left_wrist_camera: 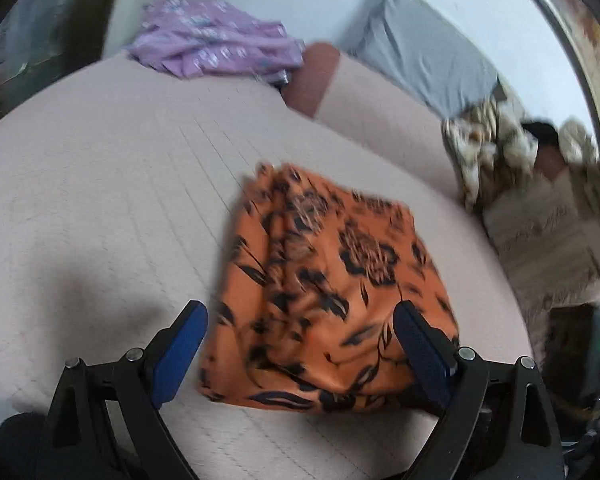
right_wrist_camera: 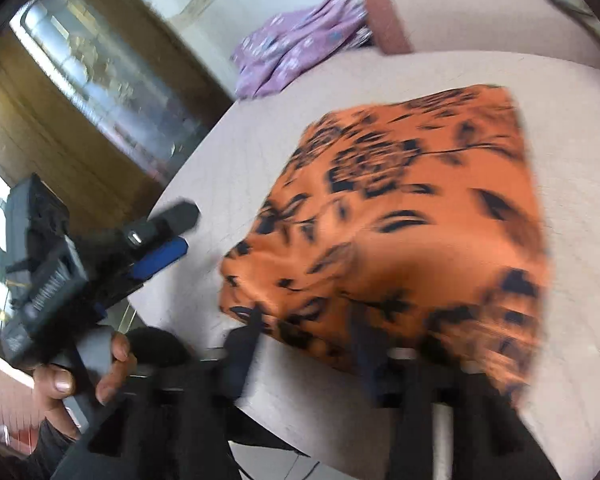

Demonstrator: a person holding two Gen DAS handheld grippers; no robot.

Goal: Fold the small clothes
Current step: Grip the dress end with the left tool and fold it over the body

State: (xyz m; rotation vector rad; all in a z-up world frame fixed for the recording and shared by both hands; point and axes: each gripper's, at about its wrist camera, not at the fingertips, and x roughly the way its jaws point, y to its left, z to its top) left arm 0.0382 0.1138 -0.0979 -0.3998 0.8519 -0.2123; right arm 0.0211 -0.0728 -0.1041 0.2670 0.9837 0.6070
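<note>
Left gripper [left_wrist_camera: 300,316]: jaws spread wide, empty, blue pads [left_wrist_camera: 180,344] astride the cloth's near edge.
Right gripper [right_wrist_camera: 308,332]: blurred, jaws apart, released.
Orange floral garment [left_wrist_camera: 324,288]: folded, black-printed (silky sheen), on the bed.
Bedspread [left_wrist_camera: 100,184]: pale pink, quilted.
Lilac floral garment [left_wrist_camera: 216,38]: crumpled, far edge.
Writing: none legible.

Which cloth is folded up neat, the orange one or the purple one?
The orange cloth with black flowers is the neat one: a flat folded block on the bed near the left gripper. The purple cloth lies crumpled at the far edge.
</note>
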